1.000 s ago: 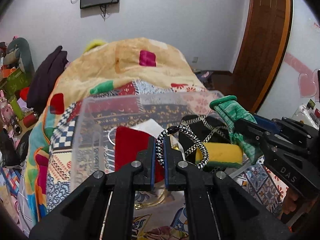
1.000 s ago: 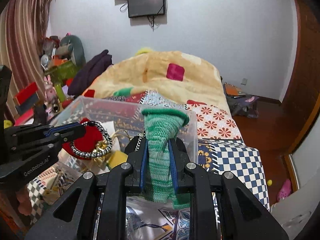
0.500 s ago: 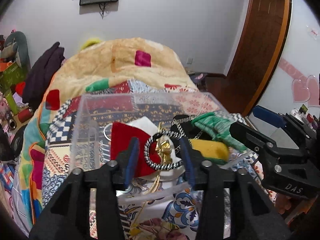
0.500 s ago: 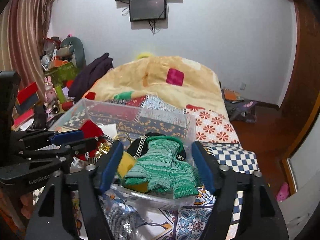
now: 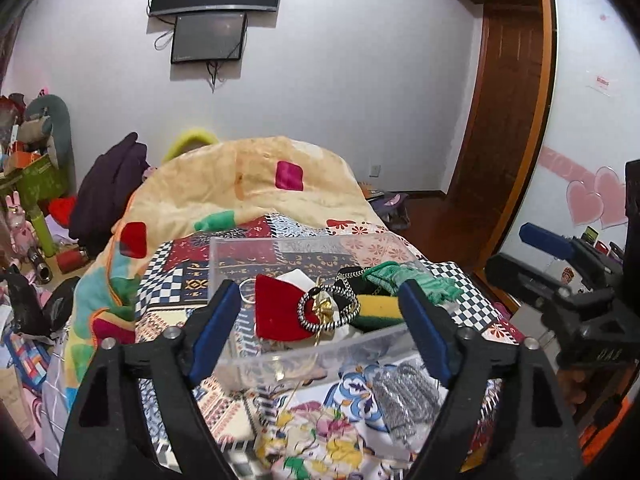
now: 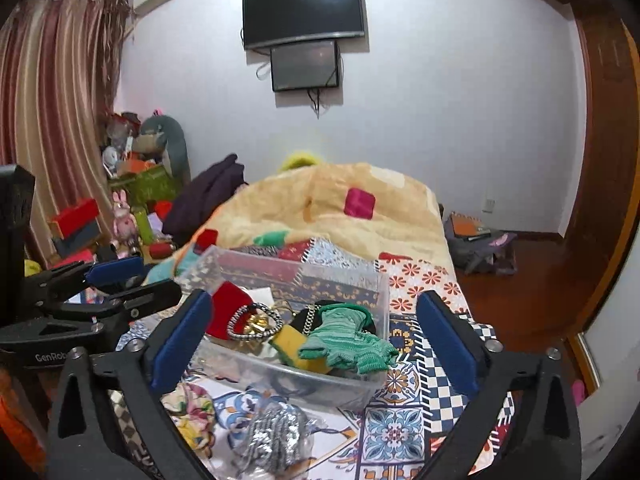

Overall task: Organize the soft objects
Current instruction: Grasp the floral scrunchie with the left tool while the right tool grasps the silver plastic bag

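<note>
the soft objects sit in a clear plastic bin (image 5: 280, 252) on the patterned bedspread (image 6: 404, 424), straight ahead of both grippers i'm holding. my left gripper (image 5: 320, 324) is spread wide with nothing between its blue pads (image 5: 212, 332), and the bin's near wall lies just past its fingertips. between those fingers i see a red fabric piece (image 5: 276, 312) toward the left finger, a black-and-white braided cord loop (image 5: 328, 312) with a small gold ornament in the middle, and a yellow sponge with a dark green edge (image 5: 378, 310) toward the right finger. a green knit sock (image 5: 412, 280) drapes over the bin's far right corner, beyond the right fingertip.

my right gripper (image 6: 316, 336) is also spread wide and holds nothing. from its camera the green knit sock (image 6: 348, 344) lies on top of the pile, hanging toward the bin's near rim (image 6: 280, 364), resting against the yellow sponge (image 6: 292, 342). the cord loop (image 6: 252, 322) and red fabric (image 6: 230, 308) sit nearer its left finger. a black item with a chain lies behind the sock; i cannot tell what it is.

in front of the bin, below the fingertips, a silver mesh scrubber (image 6: 276, 432) lies on the bedspread beside a floral cloth (image 6: 192, 408). the left gripper (image 6: 100, 292) shows at the left edge of the right view, beside the bin.
</note>
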### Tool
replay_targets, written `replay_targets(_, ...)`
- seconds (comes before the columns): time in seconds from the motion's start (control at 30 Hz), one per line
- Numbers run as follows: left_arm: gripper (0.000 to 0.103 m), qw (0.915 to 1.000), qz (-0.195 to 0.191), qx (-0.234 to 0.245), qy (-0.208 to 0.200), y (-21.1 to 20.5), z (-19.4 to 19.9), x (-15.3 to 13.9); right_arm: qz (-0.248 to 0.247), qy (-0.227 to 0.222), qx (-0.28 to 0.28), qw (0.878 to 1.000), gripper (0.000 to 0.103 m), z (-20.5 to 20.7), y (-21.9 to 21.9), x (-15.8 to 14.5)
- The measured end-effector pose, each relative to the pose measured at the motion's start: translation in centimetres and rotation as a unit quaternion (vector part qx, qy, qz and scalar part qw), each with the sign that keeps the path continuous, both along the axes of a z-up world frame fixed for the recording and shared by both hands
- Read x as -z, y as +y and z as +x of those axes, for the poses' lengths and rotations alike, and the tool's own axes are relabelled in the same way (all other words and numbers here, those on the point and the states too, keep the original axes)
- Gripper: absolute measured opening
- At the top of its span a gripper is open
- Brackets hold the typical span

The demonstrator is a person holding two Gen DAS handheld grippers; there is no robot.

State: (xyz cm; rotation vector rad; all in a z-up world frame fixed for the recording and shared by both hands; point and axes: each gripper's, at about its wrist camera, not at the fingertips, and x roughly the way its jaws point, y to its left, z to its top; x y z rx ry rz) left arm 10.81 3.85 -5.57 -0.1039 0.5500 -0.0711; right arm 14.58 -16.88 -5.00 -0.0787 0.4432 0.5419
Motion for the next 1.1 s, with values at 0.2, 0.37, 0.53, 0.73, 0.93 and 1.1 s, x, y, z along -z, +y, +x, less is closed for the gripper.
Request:
replay_targets(0.2,0.095,1.0000,0.008,0.005,0.002,-0.2,-2.4,0.5,-0.001,0.018,-0.011,1.000,0.103,-1.4,-0.1,0.5)
replay_targets(0.37,0.100,0.9997,0.006,0.005,0.024,-0.3,-3.1,2.3,-0.015,0.056,-0.017,0.998,0.103,-2.0,-0.1,3.0)
replay_targets(0.53,0.100,0.9978,0.008,-0.004,0.065,0.1,-3.2,5.5,-0.033,0.098,-0.022,0.994,0.103,-2.0,0.2,5.9)
replay_targets(0.73,0.100,0.9929,0.001,-0.009,0.119,0.5,-2.6,9.5,-0.052,0.142,-0.036,0.988,0.102,-1.6,1.0,8.8)
replay_targets(0.93,0.100,0.9896,0.016,-0.005,0.143,-0.2,-2.3,11.7,-0.065,0.178,-0.054,0.980,0.095,-1.5,1.6,11.0)
replay_targets(1.1,0.090,0.9873,0.022,0.006,0.157,-0.9,-1.9,12.8,-0.064,0.206,-0.055,0.975,0.068,-0.9,1.7,12.0)
